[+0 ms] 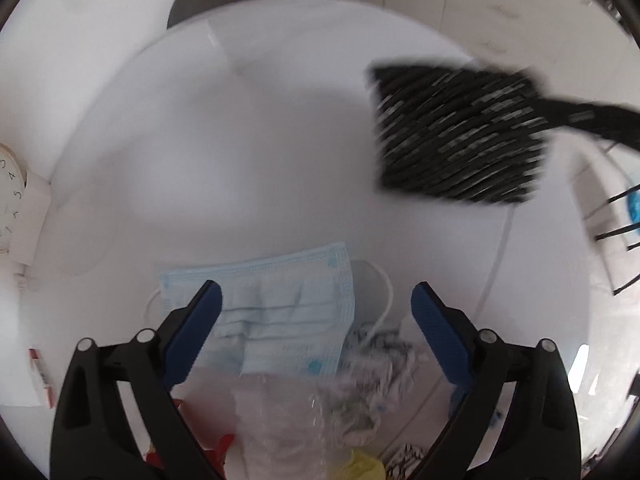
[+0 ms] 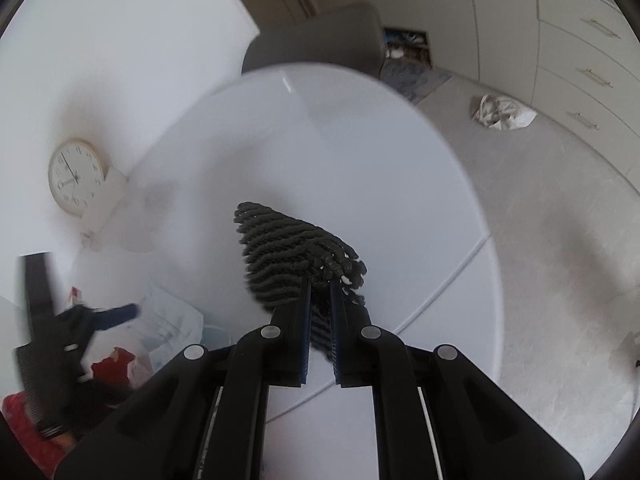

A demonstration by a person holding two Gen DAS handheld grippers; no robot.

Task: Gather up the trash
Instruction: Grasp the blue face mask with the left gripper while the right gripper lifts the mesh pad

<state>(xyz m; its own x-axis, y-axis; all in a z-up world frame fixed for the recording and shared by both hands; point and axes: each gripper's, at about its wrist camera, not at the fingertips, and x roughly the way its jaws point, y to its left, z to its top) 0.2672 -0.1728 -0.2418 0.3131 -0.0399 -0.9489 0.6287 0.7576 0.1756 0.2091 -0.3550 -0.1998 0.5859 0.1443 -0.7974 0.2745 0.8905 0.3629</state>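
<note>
Now the left gripper [image 1: 316, 312] hangs wide open over the soft, light mask [image 1: 280, 312]; pinch its middle. At two o'clock, the right gripper [image 2: 320, 292] squeezes a floppy mat [image 2: 288, 248].

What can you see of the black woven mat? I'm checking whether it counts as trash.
The black woven mat is a square of thick dark cord in ribbed rows, flecked grey in the left wrist view. The right gripper is shut on one corner, so it hangs tilted and lifted off the white round table. Nothing else touches it.
</note>
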